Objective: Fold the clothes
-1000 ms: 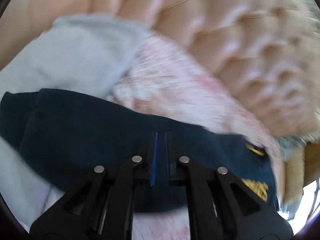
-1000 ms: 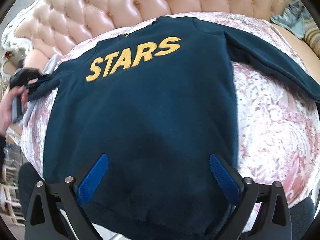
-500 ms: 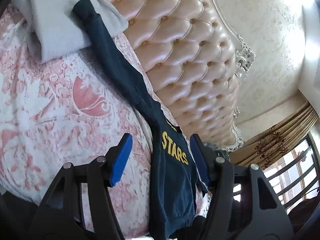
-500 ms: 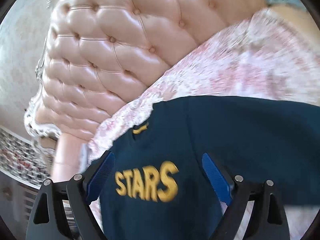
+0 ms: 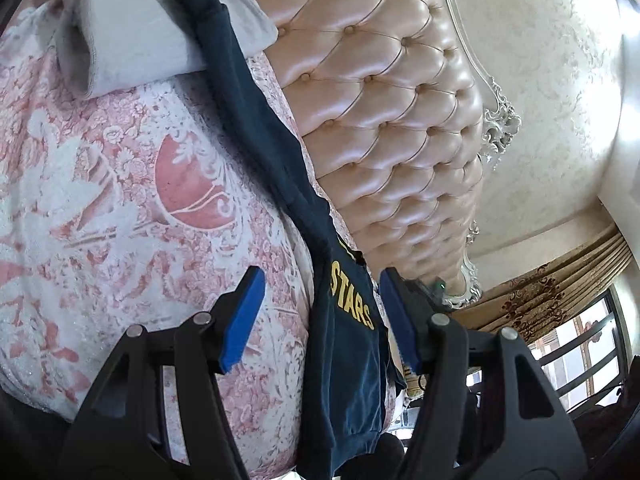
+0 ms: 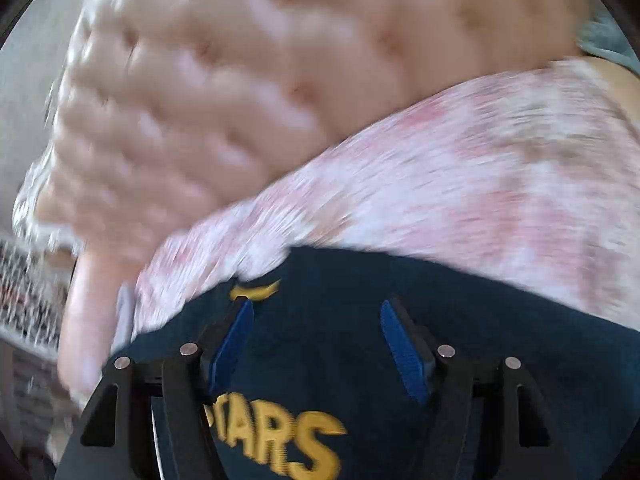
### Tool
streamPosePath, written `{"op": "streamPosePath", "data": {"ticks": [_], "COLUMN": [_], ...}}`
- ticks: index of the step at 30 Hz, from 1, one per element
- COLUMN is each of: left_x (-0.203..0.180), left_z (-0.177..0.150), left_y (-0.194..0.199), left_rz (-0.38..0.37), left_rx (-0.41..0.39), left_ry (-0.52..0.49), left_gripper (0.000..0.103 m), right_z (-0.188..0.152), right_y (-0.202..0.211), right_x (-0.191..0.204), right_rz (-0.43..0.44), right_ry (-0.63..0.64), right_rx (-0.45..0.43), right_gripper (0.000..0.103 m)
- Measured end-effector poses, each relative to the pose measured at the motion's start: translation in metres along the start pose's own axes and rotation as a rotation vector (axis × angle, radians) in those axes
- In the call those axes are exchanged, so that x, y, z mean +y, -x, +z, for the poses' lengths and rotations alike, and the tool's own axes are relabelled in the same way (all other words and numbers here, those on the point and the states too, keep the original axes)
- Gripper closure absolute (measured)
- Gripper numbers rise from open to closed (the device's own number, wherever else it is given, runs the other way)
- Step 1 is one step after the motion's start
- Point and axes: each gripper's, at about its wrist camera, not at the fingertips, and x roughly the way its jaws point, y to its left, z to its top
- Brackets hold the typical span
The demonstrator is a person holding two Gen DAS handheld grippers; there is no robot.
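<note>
Navy STARS sweatshirt (image 6: pixel 360 360) lies just beneath the right gripper (image 6: pixel 316 344), whose half-spread, just-closing jaws straddle its collar, nothing pinched.

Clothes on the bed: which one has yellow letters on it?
The dark navy sweatshirt: it says STARS in yellow. The grey garment under its sleeve is plain.

- My left gripper (image 5: pixel 322 312): black angular plastic frame with triangular cut-outs, two fingers (image 5: pixel 240 320) faced with ribbed blue pads.
- Round silver screw heads (image 5: pixel 201 318), two on each finger arm.
- My right gripper (image 6: pixel 316 344): same black frame, blue pads (image 6: pixel 400 350), silver screws (image 6: pixel 446 351).
</note>
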Motion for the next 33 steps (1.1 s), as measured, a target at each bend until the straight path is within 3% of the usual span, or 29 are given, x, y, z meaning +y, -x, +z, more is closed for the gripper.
{"op": "streamPosePath", "data": {"ticks": [2,5,10,14,17,20,22,24,26,28,33], "left_x": [0.001,0.002,0.003,0.004,0.002,0.002,0.0,-0.001,-0.003,-0.008,-0.041], "left_z": [0.0,0.001,0.002,0.003,0.003,0.004,0.003,0.003,0.002,0.0,-0.022], "left_y": [0.002,0.001,0.002,0.002,0.001,-0.001,-0.001,0.0,0.001,-0.001,-0.023], "left_rz": [0.002,-0.001,-0.023,-0.036,-0.035,-0.036,-0.044,-0.052,-0.055,-0.061,-0.04], "left_rx": [-0.007,-0.007,-0.01,-0.011,-0.011,-0.009,-0.009,-0.013,-0.01,0.013,0.174], "left_ry": [0.004,0.01,0.018,0.023,0.013,0.008,-0.001,-0.004,-0.004,-0.027,-0.164], "left_gripper": [0.041,0.041,0.041,0.041,0.041,0.041,0.041,0.041,0.041,0.041,0.041], "right_z": [0.004,0.01,0.024,0.021,0.018,0.023,0.017,-0.002,-0.039,-0.086,-0.211], "right_y": [-0.028,-0.052,-0.048,-0.051,-0.073,-0.062,-0.033,0.009,0.051,0.081,0.129], "right_x": [0.016,0.022,0.016,0.033,0.028,0.025,0.026,0.037,0.048,0.05,0.025], "right_rz": [-0.057,-0.156,-0.12,-0.015,-0.062,-0.087,-0.079,-0.051,-0.086,-0.108,-0.01], "right_ry": [0.066,0.089,-0.044,0.011,0.016,-0.008,-0.063,-0.028,0.024,0.039,-0.1], "right_rx": [0.075,0.098,0.041,0.058,0.095,0.039,-0.028,-0.099,-0.126,-0.105,-0.029], "right_gripper": [0.035,0.035,0.035,0.035,0.035,0.036,0.035,0.035,0.027,0.022,0.022]}}
